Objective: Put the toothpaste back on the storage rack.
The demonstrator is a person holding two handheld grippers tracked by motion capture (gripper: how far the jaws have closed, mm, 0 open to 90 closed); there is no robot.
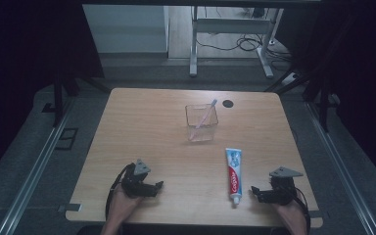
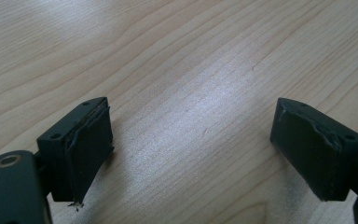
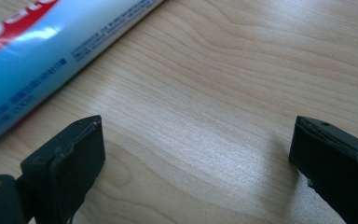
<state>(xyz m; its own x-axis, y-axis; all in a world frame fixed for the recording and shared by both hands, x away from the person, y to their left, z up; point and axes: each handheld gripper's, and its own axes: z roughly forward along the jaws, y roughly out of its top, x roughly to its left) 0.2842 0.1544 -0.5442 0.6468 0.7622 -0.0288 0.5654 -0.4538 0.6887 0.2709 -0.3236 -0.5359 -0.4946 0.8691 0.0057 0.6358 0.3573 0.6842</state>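
Here, both the left gripper (image 1: 157,185) and right gripper (image 1: 255,192) are held with jaws apart near the table (image 1: 142,122) front edge, the toothpaste tube (image 1: 233,174) just beside the right.

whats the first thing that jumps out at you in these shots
The toothpaste tube stands out, lying flat on the wooden table near its front edge, right beside the right tongs. Behind it, mid-table, a clear cup holds a leaning toothbrush. The left tongs rest open at the front left.

Toothbrush (image 1: 205,117) in clear cup (image 1: 201,123) mid-table (image 1: 142,127); toothpaste tube (image 1: 233,175) beside right gripper (image 1: 257,193).
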